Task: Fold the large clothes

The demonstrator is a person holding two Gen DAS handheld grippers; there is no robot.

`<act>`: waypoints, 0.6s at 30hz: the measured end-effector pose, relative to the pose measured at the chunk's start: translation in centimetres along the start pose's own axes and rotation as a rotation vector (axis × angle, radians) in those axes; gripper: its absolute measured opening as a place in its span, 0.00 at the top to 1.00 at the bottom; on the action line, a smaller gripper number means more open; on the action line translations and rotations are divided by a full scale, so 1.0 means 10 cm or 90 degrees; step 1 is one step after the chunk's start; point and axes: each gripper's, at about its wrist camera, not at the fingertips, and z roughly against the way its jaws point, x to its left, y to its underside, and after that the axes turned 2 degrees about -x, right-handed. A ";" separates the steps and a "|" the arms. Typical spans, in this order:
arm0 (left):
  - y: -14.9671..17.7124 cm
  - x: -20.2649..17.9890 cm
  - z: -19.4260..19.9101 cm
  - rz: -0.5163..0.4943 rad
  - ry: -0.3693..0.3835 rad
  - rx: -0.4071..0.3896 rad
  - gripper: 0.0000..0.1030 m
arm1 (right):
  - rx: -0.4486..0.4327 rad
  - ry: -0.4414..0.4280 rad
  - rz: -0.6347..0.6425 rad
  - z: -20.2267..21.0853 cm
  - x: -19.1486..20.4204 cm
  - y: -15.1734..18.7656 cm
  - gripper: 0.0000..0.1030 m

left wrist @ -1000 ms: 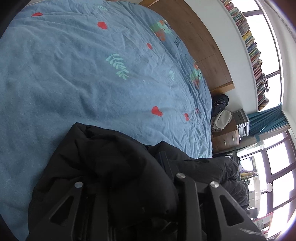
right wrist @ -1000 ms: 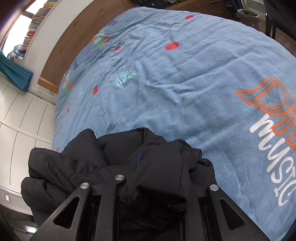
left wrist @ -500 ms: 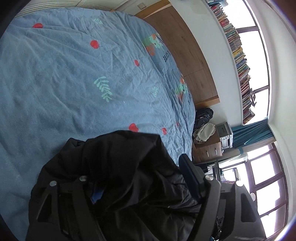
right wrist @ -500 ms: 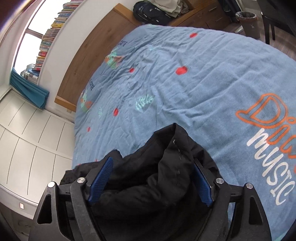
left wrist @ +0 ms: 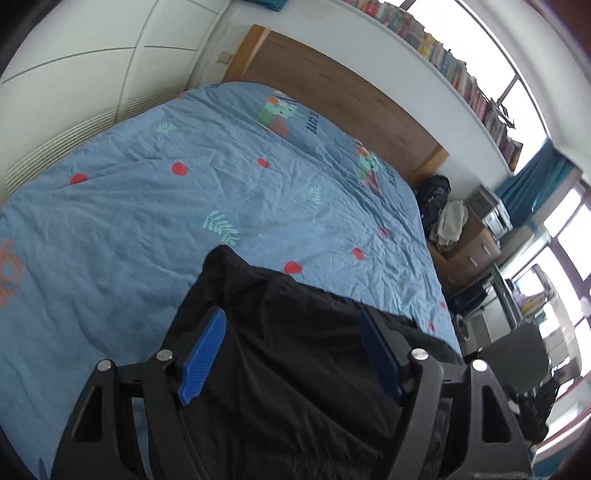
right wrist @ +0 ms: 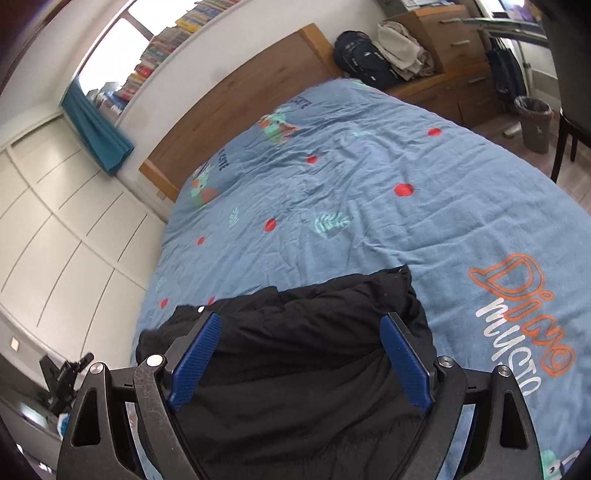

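Letting go of the black jacket (left wrist: pixel 295 354) on the bed (left wrist: pixel 147 206)

Both hand-held grippers — left (left wrist: pixel 291 354), right (right wrist: pixel 301 354) — have just spread wide; the jacket lies loose below them, so this fold seems finished.

A blue printed bedspread (left wrist: pixel 155 206) covered the bed below a wooden headboard (left wrist: pixel 343 96). Books (left wrist: pixel 465 77) lined a high shelf by bright windows (left wrist: pixel 569 236) with teal curtains (right wrist: pixel 96 133). White panelled wardrobes (right wrist: pixel 55 229) stood alongside; wooden drawers (right wrist: pixel 454 33) opposite.

Home bedroom, bed (left wrist: pixel 258 192), wooden headboard (left wrist: pixel 343 96), bookshelf (left wrist: pixel 461 74)
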 end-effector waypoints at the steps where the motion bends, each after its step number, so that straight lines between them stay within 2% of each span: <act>1: 0.11 -0.11 0.03 -0.026 0.005 0.009 0.29 | 0.005 -0.009 0.023 0.00 0.11 0.08 0.15; 5: 0.73 -0.60 0.04 -0.103 0.051 0.055 0.29 | 0.026 -0.025 0.125 -0.06 0.55 0.47 0.15; 8: 1.23 -0.87 -0.11 -0.146 0.072 0.102 0.29 | 0.054 -0.033 0.181 -0.21 0.74 0.76 0.15; 9: 1.37 -0.93 -0.20 -0.160 0.072 0.117 0.29 | 0.062 -0.031 0.197 -0.27 0.78 0.85 0.15; 11: 1.55 -1.02 -0.42 -0.206 0.037 0.122 0.28 | 0.094 -0.019 0.235 -0.45 0.80 1.01 0.15; 14: 1.56 -1.06 -0.74 -0.220 0.006 0.122 0.18 | 0.119 0.023 0.276 -0.80 0.78 1.12 0.14; 18: 1.39 -1.11 -1.04 -0.218 -0.022 0.140 0.16 | 0.112 0.051 0.257 -1.12 0.71 0.95 0.11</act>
